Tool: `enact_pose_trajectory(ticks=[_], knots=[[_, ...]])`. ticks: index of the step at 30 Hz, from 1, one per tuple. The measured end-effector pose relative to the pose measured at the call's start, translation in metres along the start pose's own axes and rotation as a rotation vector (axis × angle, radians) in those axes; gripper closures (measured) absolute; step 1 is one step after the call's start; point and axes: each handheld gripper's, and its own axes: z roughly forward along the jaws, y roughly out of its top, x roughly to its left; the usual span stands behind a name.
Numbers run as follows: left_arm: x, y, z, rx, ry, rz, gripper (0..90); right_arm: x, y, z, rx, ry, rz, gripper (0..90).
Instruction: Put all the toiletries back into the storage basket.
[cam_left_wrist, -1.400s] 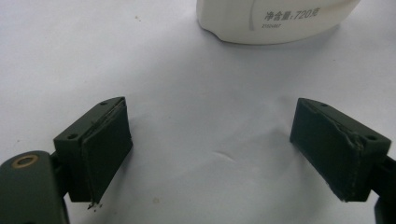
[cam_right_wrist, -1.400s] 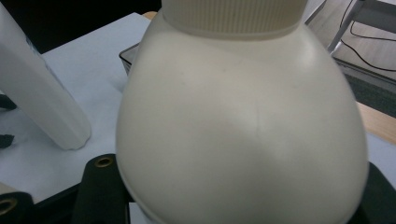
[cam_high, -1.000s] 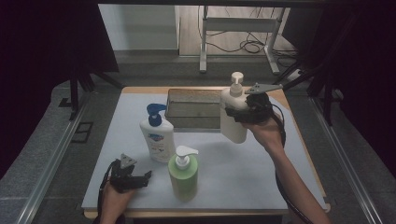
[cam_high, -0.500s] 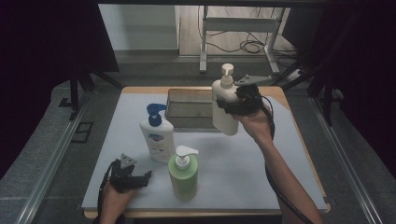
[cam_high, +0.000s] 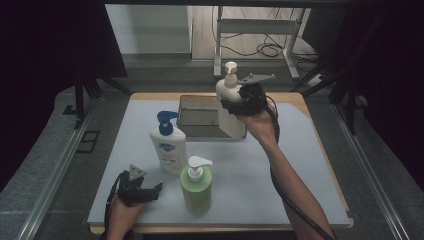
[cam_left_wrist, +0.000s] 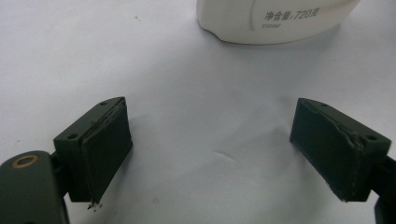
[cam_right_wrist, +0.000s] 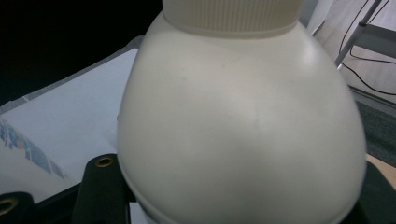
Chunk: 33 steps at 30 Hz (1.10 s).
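My right gripper (cam_high: 240, 103) is shut on a cream pump bottle (cam_high: 230, 112), gripping its upper body and holding it upright in the air over the right end of a dark tray (cam_high: 197, 116). Up close in the right gripper view, the cream bottle (cam_right_wrist: 238, 126) hides most of the jaws. My left gripper (cam_high: 141, 190) rests open near the table's front left edge. In the left gripper view its jaws (cam_left_wrist: 210, 149) stand wide apart over the bare white mat, with nothing between them.
A white bottle with a blue pump (cam_high: 169, 146) stands left of centre; its base (cam_left_wrist: 275, 18) lies just beyond the left jaws. A green bottle with a white pump (cam_high: 196, 186) stands in front. The white mat (cam_high: 300, 165) covers the wooden table.
My right hand has carried the cream bottle to the left and farther back, from beside the tray's right end to above it. The left gripper has stayed still.
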Motion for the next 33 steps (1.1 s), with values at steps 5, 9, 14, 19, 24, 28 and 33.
enact_pose_trajectory(ticks=[5, 9, 14, 19, 24, 28, 33], knots=[[0.0, 0.0, 0.0, -0.001, 0.0, -0.001, 11.8, 0.002, 0.004, 0.013, -0.001, -0.006, -0.004, 39.2], [0.0, 0.0, 0.0, -0.001, 0.0, 0.0, 11.9, 0.003, 0.008, 0.021, -0.001, -0.012, -0.009, 39.2], [0.0, 0.0, 0.0, 0.0, 0.0, 0.0, 11.9, 0.003, 0.013, 0.032, -0.007, -0.017, -0.007, 39.2], [0.0, 0.0, 0.0, 0.0, 0.0, 0.0, 11.9, 0.003, 0.018, 0.042, -0.013, -0.022, 0.002, 39.2], [0.0, 0.0, 0.0, -0.001, -0.001, -0.001, 11.9, 0.004, 0.022, 0.054, -0.013, -0.032, 0.004, 39.2], [0.0, 0.0, 0.0, 0.0, 0.0, -0.002, 11.8, 0.005, 0.026, 0.063, -0.017, -0.034, 0.009, 39.2], [0.0, 0.0, 0.0, 0.0, -0.001, -0.003, 11.9, 0.006, 0.028, 0.074, -0.016, -0.039, 0.006, 39.2]])
